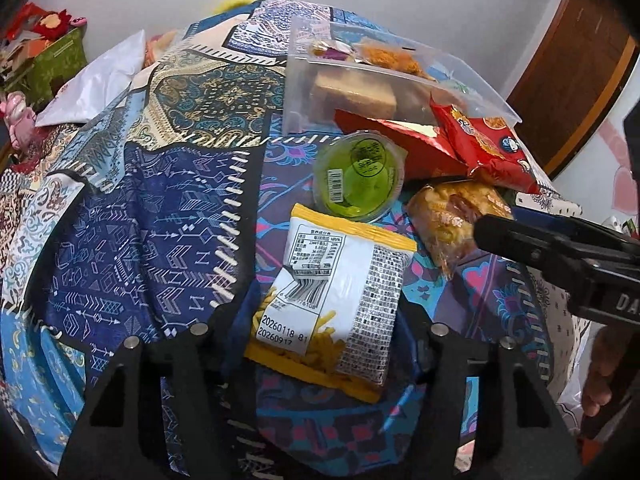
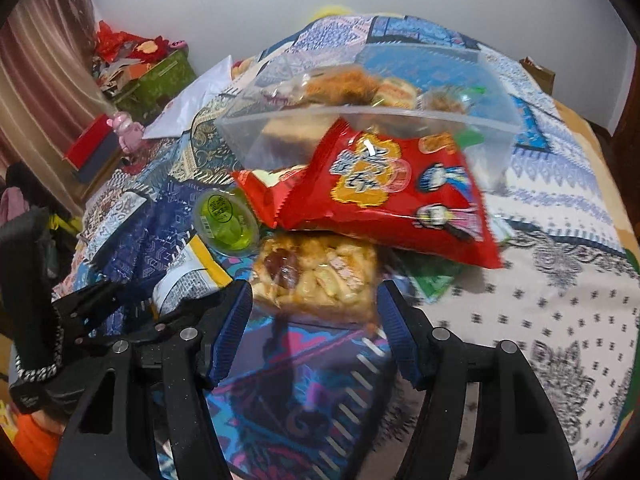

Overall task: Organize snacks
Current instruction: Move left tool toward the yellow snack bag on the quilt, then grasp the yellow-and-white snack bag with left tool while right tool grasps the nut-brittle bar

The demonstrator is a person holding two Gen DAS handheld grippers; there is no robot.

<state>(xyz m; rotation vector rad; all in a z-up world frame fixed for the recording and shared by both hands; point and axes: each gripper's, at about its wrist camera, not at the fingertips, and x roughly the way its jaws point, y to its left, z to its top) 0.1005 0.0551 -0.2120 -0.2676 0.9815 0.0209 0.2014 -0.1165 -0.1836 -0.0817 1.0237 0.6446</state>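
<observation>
Left wrist view: the left hand-held gripper (image 1: 326, 320) clamps a yellow-edged snack packet (image 1: 332, 296); a clear bin (image 1: 304, 80) already holds several snacks. Right wrist view: the right hand-held gripper (image 2: 314, 324) spreads apart around a wrapped pastry (image 2: 316, 280); red chip bag (image 2: 396, 196) and green jelly cup (image 2: 226, 224) remain loose on the bed (image 2: 560, 280).

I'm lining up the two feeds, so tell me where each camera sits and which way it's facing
Left wrist: on the left gripper, looking forward at the yellow-edged chip packet between its fingers; the right gripper enters from the right.
Right wrist: on the right gripper, open around the clear-wrapped pastry; the left gripper shows at left.
Shared: green jelly cup, red snack bag, clear plastic bin.
</observation>
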